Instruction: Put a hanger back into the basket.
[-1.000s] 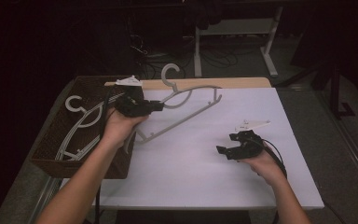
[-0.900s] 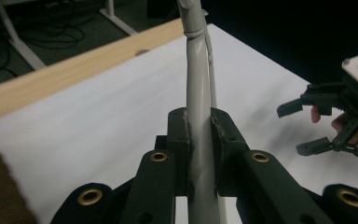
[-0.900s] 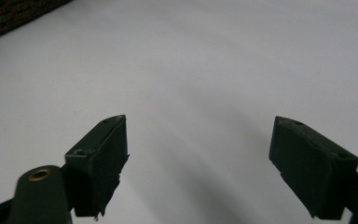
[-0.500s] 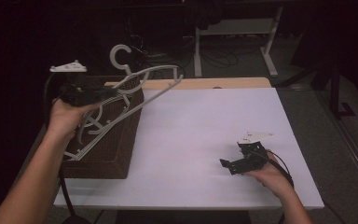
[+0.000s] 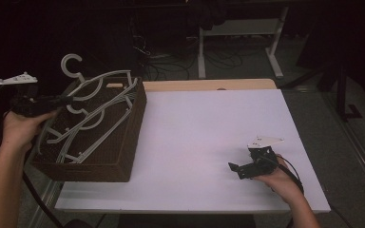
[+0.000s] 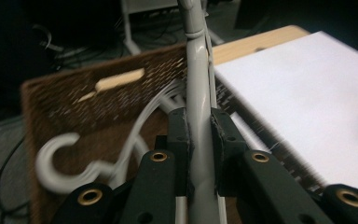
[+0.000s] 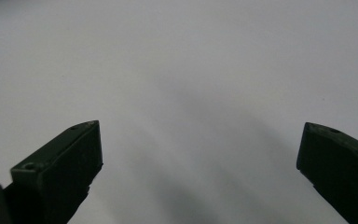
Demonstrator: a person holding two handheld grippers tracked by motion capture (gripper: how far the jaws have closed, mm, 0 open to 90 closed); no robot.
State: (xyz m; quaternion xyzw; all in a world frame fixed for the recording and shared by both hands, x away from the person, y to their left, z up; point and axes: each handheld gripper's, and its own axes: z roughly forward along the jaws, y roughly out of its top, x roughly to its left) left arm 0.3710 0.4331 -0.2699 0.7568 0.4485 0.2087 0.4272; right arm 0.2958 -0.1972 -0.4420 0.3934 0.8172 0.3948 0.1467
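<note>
My left gripper (image 5: 66, 99) is shut on a white plastic hanger (image 5: 105, 76) and holds it over the left part of a brown wicker basket (image 5: 134, 124). The hanger's hook (image 5: 71, 64) stands above the basket's far-left corner. In the left gripper view the two pads (image 6: 180, 135) pinch the hanger's bar (image 6: 196, 79), with the basket (image 6: 74, 100) behind. My right gripper (image 5: 236, 168) rests low on the white table (image 5: 204, 128) near its front right. Its jaws have just been opening and stand wide apart (image 7: 200, 140) with nothing between them.
Several more white hangers (image 5: 92, 124) lie in the basket, one hook (image 6: 58, 163) visible below my left jaws. A wooden strip (image 5: 209, 84) runs along the table's far edge. Metal stand legs (image 5: 278, 71) and cables sit on the dark floor behind.
My left hand has carried the hanger leftward, from the table's far-left edge to above the basket. The right hand has stayed near the front right, jaws wider.
</note>
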